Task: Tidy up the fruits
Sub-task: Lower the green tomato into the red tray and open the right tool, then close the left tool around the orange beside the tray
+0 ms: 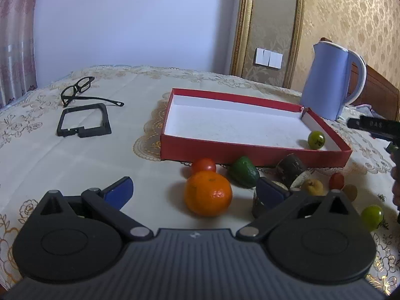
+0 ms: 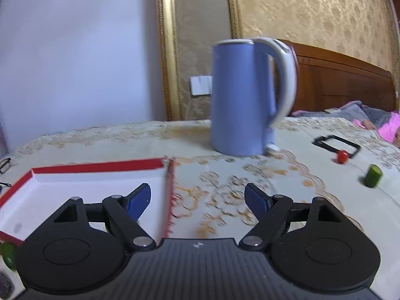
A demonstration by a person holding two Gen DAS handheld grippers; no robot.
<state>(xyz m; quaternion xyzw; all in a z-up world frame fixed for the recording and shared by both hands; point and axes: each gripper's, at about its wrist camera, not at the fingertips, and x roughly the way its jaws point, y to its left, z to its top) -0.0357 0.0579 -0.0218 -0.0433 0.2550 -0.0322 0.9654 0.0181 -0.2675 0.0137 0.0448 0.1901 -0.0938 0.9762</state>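
Observation:
In the left wrist view, my left gripper (image 1: 196, 190) is open, its blue pads on either side of an orange (image 1: 208, 193) on the tablecloth. Behind the orange lie a red tomato (image 1: 203, 165), a green avocado (image 1: 243, 172), a dark cut fruit (image 1: 292, 168), a small yellow fruit (image 1: 312, 186) and a green fruit (image 1: 372, 216). The red box (image 1: 250, 153) holds one green fruit (image 1: 316, 139) in its right corner. In the right wrist view, my right gripper (image 2: 197, 201) is open and empty above the box's right wall (image 2: 168, 195).
A blue kettle (image 2: 240, 97) stands behind the box. Black glasses (image 1: 80, 91) and a black frame (image 1: 83, 120) lie at the left. In the right wrist view a small red fruit (image 2: 342, 156), a green piece (image 2: 372, 178) and another black frame (image 2: 336, 145) lie at the right.

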